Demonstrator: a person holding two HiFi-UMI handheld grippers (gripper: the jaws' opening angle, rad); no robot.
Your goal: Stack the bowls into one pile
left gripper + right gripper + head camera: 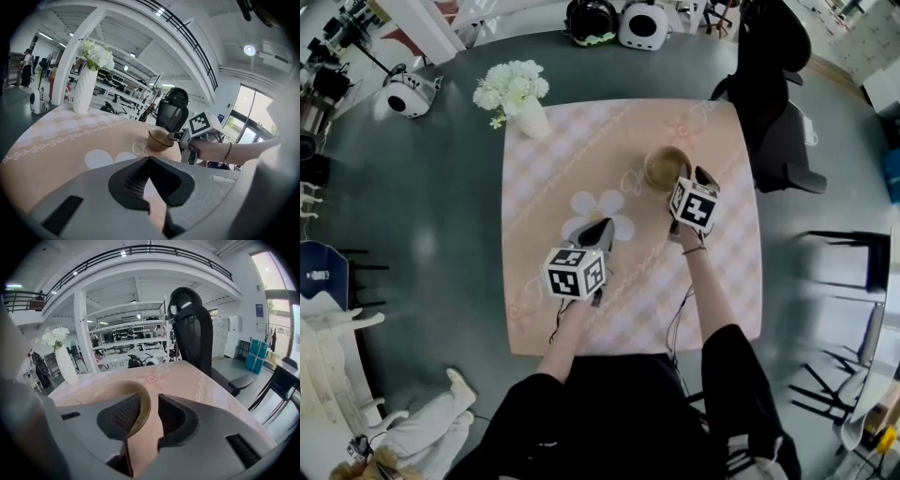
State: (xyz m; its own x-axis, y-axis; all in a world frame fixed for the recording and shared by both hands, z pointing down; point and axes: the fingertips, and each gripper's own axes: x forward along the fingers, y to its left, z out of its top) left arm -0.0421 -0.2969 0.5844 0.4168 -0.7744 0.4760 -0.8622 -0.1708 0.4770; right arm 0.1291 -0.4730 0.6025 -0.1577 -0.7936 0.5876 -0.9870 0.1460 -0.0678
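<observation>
Near the chair [778,103], right gripper [682,179] jaws straddle bowl [660,167] rim, released; left gripper [604,226] clenched.

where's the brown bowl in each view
Head view: brown bowl right of centre on the cloth, just beyond the right-hand marker cube.
Left gripper view: near the middle, on the table.
Right gripper view: low centre-left, rim between the jaws.
Shared landmark: vase of white flowers.
</observation>
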